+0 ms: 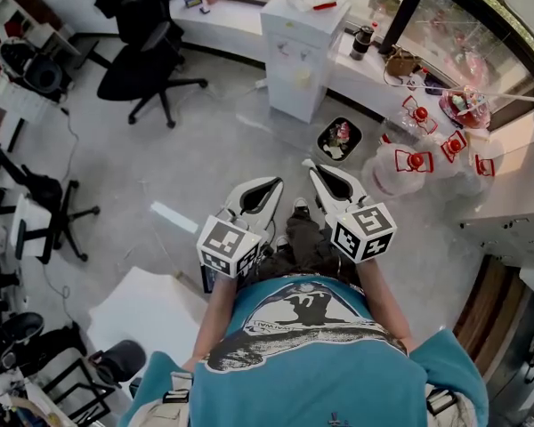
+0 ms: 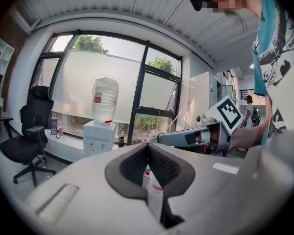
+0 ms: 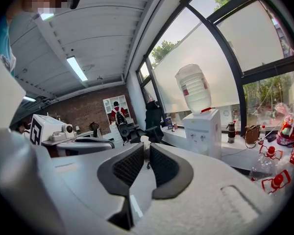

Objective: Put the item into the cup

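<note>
No cup and no item for it shows plainly in any view. I stand on the office floor and hold both grippers out in front of my body, about level and side by side. My left gripper [image 1: 274, 183] [image 2: 148, 147] has its dark pads touching at the tips, with nothing between them. My right gripper [image 1: 310, 165] [image 3: 147, 150] keeps a narrow gap between its pads, and that gap is empty. In the left gripper view the right gripper's body passes across on the right. The right gripper view shows the left gripper's marker cube [image 3: 41, 129] at its left.
A white water dispenser [image 1: 298, 56] with a big bottle [image 2: 104, 101] stands ahead by the window counter [image 1: 222, 20]. Clear jugs with red handles [image 1: 418, 160] lie on the floor at right, a black tray [image 1: 339, 139] beside them. A black office chair [image 1: 147, 56] is at left, a white table [image 1: 151, 314] near my left side.
</note>
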